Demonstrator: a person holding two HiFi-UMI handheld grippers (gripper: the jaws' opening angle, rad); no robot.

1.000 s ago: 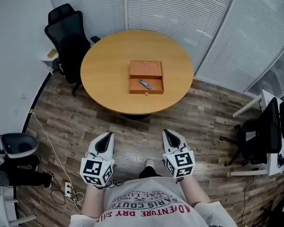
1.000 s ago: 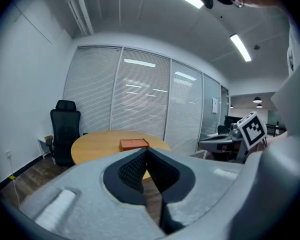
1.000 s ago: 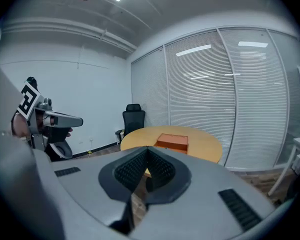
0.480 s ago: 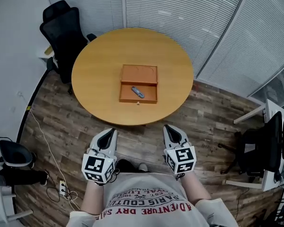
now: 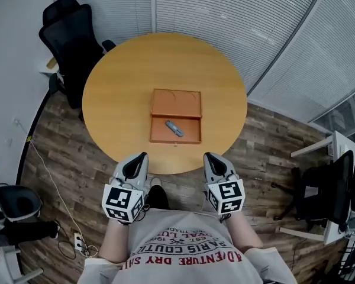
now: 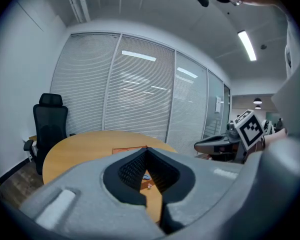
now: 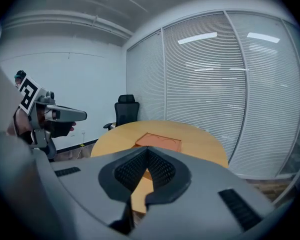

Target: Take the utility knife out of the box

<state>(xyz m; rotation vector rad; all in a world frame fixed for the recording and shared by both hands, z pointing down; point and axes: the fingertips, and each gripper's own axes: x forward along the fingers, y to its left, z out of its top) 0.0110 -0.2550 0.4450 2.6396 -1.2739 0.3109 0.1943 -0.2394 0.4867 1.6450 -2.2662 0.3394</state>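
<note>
While shirt (image 5: 189,247) reads ADVENTURE, knife (image 5: 174,128) in box (image 5: 190,134)

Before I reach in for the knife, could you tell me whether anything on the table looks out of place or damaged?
Nothing stands out. The box sits open near the middle of the table, lid folded back flat, and the utility knife lies at a slant inside it. Nothing looks spilled or toppled.

An office meeting room, with a round wooden table (image 5: 124,81), a black swivel chair (image 5: 70,37) and walls lined with white slatted blinds (image 5: 225,10).
</note>
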